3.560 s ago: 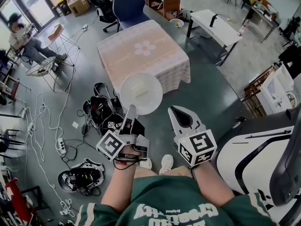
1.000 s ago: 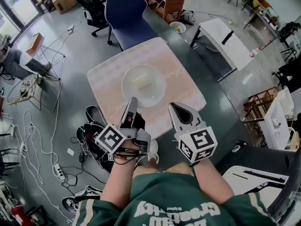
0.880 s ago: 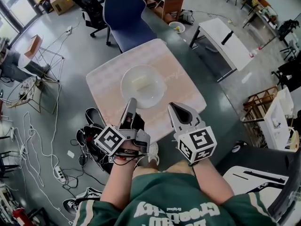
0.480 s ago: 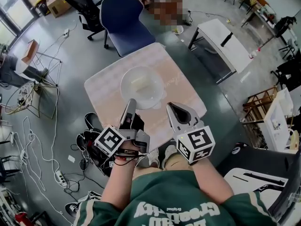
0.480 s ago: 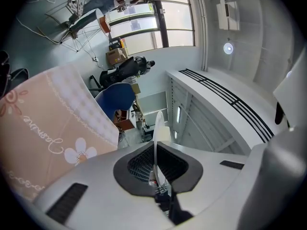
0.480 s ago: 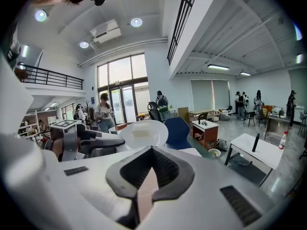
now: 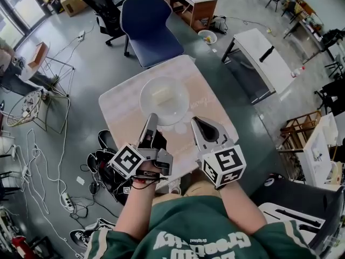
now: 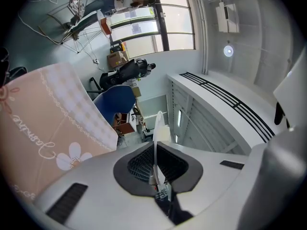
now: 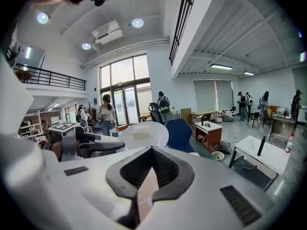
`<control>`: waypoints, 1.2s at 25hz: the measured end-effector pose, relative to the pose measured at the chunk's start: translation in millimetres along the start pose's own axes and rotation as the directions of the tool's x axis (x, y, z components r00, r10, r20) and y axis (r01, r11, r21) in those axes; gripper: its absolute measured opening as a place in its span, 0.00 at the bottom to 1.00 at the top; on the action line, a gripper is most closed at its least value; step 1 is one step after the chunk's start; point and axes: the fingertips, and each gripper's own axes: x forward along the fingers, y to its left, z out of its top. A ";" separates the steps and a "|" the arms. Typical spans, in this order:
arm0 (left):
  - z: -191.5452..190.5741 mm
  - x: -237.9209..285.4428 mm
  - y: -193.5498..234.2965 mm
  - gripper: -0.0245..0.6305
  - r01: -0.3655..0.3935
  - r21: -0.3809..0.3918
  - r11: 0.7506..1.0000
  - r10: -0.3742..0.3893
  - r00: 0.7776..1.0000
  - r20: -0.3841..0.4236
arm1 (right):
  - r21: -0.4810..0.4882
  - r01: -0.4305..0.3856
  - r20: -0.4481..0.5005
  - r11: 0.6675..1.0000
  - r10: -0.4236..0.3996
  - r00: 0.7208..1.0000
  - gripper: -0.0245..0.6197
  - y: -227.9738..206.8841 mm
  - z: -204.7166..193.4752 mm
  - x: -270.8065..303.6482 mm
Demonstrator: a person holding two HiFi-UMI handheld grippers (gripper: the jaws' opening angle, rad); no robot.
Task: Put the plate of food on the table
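We're looking steeply down and the plate (image 7: 164, 100) is out in front of us, over the middle of the table (image 7: 121, 109) with its pink cloth. There's a pale piece of food (image 7: 160, 94) sitting in the middle of it. The left gripper (image 7: 153, 118) is clenched on the plate's near rim. In the left gripper view we see that thin rim edge-on, pinched right between the jaws. Whether the plate's underside touches the cloth, we cannot tell from here.

Over on the right, the right gripper (image 7: 197, 124) hangs just beside the plate's near right edge, apart from it. Its jaws are closed together with nothing in them, and its own view shows only a sliver of pink cloth through the gap behind the tips.

On the far side of the table we have a blue chair (image 7: 148, 23), pulled in close. Far right there's a white desk (image 7: 259, 58), and a small bowl (image 7: 205, 36) sits on the floor between it and the chair. To the near left of the table we spot a tangle of black gear and cables (image 7: 108, 155) on the grey floor.
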 end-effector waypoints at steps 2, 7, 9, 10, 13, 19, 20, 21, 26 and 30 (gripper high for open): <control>0.2 6.4 3.6 0.07 -0.003 -0.007 1.000 0.003 1.000 0.012 | -0.008 -0.012 -0.003 1.000 0.012 1.000 0.06 -6.1 1.0 7.7; -0.2 23.9 15.7 0.07 -0.037 -0.004 0.999 0.037 0.999 0.035 | -0.011 -0.049 -0.015 0.999 0.049 0.999 0.06 -26.6 0.9 28.8; -0.2 33.0 23.5 0.07 -0.048 -0.011 0.999 0.049 0.998 0.047 | -0.011 -0.063 -0.023 0.998 0.063 0.998 0.06 -36.0 -1.2 38.9; 0.0 37.5 27.6 0.07 -0.055 -0.015 0.998 0.056 0.997 0.053 | -0.010 -0.070 -0.029 0.998 0.069 0.997 0.06 -40.4 -2.5 43.6; -0.9 51.0 38.6 0.07 -0.083 -0.006 0.997 0.083 0.994 0.064 | -0.007 -0.090 -0.054 0.996 0.090 0.994 0.06 -53.9 -7.1 56.7; -5.1 89.0 62.7 0.07 -0.125 -0.036 0.991 0.128 0.988 0.083 | 0.006 -0.139 -0.099 0.990 0.139 0.985 0.06 -80.9 -15.9 90.4; -6.0 94.9 68.2 0.07 -0.135 -0.039 0.990 0.138 0.987 0.084 | 0.011 -0.146 -0.106 0.989 0.147 0.984 0.06 -85.2 -18.8 96.4; -7.2 100.6 73.6 0.07 -0.143 -0.045 0.989 0.146 0.985 0.086 | 0.017 -0.153 -0.114 0.988 0.154 0.981 0.06 -89.3 -22.3 102.2; -9.5 123.1 104.3 0.07 -0.202 -0.050 0.978 0.206 0.975 0.087 | 0.043 -0.181 -0.152 0.983 0.185 0.971 0.06 -108.7 -38.6 132.1; -9.2 145.2 122.6 0.07 -0.209 -0.061 0.976 0.215 0.971 0.101 | 0.044 -0.210 -0.180 0.977 0.214 0.960 0.06 -125.2 -50.2 159.1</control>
